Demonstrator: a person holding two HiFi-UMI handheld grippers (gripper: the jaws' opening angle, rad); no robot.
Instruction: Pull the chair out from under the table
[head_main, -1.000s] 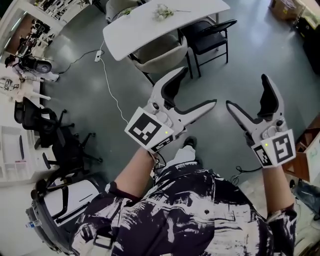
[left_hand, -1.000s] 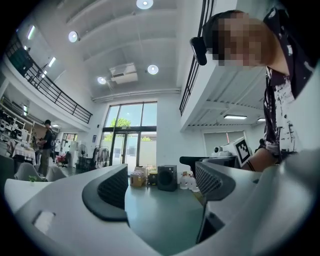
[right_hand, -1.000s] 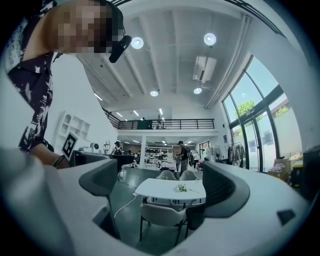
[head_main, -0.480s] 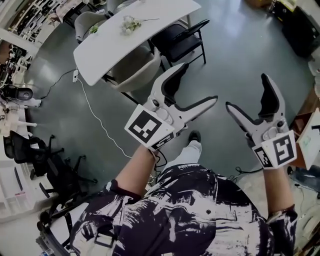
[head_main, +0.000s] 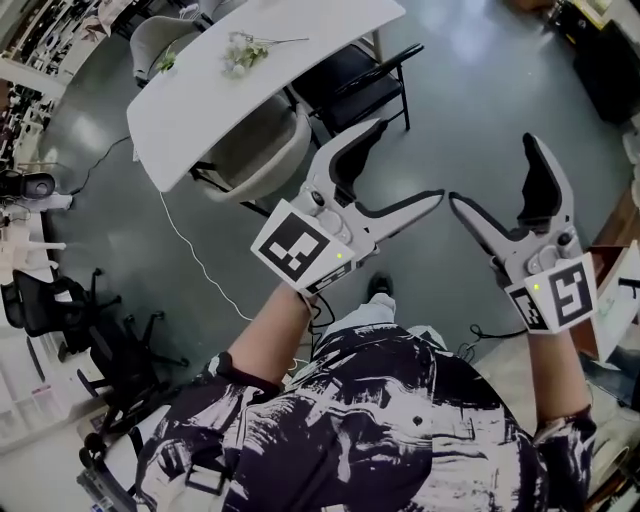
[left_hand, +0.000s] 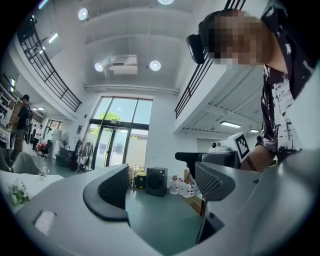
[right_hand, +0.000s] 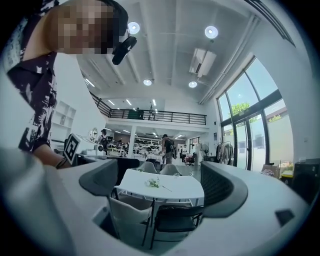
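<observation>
Under white table (head_main: 300, 45), black chair (head_main: 352, 78) seat-in, backrest outward, left tool (head_main: 410, 160) and right tool (head_main: 490, 170) both released.

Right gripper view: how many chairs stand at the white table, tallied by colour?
Pale chairs: 3
Black chair: 1
Total: 4 chairs

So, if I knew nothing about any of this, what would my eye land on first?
Front and centre in the head view are the left gripper and right gripper, both gaping open and empty. Beyond them, upper left, stands a white table with a sprig of flowers on top, and a beige chair and black chair pushed in beneath it.
</observation>
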